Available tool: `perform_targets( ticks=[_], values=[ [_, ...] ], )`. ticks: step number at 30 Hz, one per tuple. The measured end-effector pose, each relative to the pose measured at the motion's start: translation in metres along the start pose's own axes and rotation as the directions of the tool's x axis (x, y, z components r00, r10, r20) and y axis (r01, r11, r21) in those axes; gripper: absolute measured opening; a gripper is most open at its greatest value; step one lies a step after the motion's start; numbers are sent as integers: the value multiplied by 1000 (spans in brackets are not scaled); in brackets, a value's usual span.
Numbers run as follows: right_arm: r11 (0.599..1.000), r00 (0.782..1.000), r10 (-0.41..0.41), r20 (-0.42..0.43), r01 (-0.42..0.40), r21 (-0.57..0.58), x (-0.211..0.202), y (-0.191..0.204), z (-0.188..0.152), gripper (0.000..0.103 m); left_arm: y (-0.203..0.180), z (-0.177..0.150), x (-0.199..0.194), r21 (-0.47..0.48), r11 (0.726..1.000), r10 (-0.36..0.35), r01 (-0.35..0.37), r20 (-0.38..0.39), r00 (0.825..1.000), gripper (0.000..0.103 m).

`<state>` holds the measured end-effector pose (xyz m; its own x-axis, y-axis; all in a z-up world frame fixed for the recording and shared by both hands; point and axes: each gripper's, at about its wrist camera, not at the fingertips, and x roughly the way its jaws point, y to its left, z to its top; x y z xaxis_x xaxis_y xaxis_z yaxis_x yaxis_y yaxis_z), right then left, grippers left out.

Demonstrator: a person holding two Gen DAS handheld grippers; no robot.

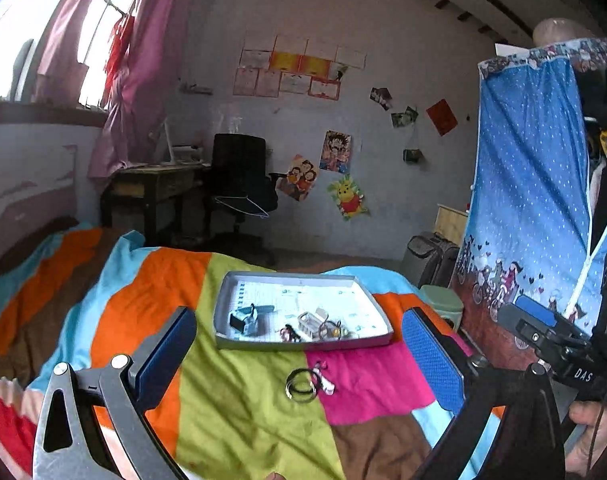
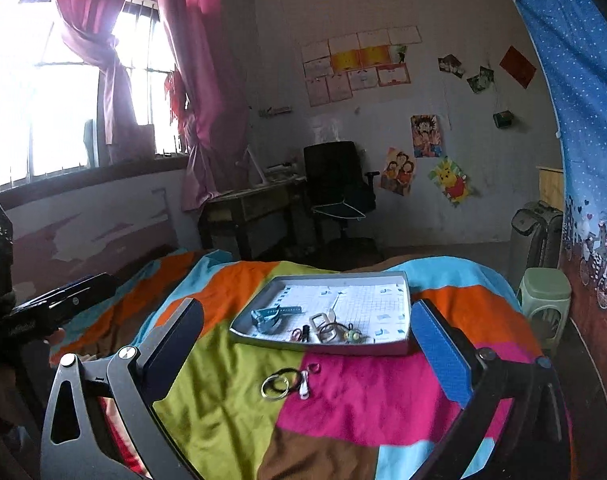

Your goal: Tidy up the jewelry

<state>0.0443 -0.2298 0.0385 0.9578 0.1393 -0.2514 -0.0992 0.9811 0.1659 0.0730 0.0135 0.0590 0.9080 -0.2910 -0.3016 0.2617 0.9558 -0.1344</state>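
A grey tray (image 1: pixel 303 345) lined with grid paper sits on the colourful bedspread and shows in the right wrist view (image 2: pixel 323 348) too. It holds a teal watch (image 2: pixel 269 315), a white clip (image 1: pixel 312 322), rings and small trinkets. On the bedspread in front of it lie metal bangles (image 1: pixel 301 385) (image 2: pixel 275 387) and a small white and pink piece (image 2: pixel 304 385). My left gripper (image 1: pixel 299 364) is open and empty, above the bangles. My right gripper (image 2: pixel 309 354) is open and empty, just short of the tray.
The patchwork bedspread (image 1: pixel 243 400) covers the bed. A desk (image 2: pixel 255 204) and black chair (image 2: pixel 337 184) stand by the far wall. A green stool (image 2: pixel 543 300), a suitcase (image 2: pixel 535 232) and a blue fabric wardrobe (image 1: pixel 531 200) are on the right.
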Motion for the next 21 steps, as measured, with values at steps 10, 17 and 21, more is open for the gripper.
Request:
perform_targets(
  ticks=[10, 17, 21],
  values=[
    [998, 999, -43, -21, 42, -39, -41, 12, -31, 102, -3, -38, -28, 40, 998, 53, -51, -53, 997, 103],
    [998, 995, -67, -79, 68, 1, -44, 6, -58, 102, -9, -51, -27, 70, 995, 76, -68, -112, 991, 103],
    [997, 991, -77, -108, 78, 2, -40, 2, -66, 102, -6, -55, -23, 51, 996, 80, -74, -137, 987, 103]
  ],
)
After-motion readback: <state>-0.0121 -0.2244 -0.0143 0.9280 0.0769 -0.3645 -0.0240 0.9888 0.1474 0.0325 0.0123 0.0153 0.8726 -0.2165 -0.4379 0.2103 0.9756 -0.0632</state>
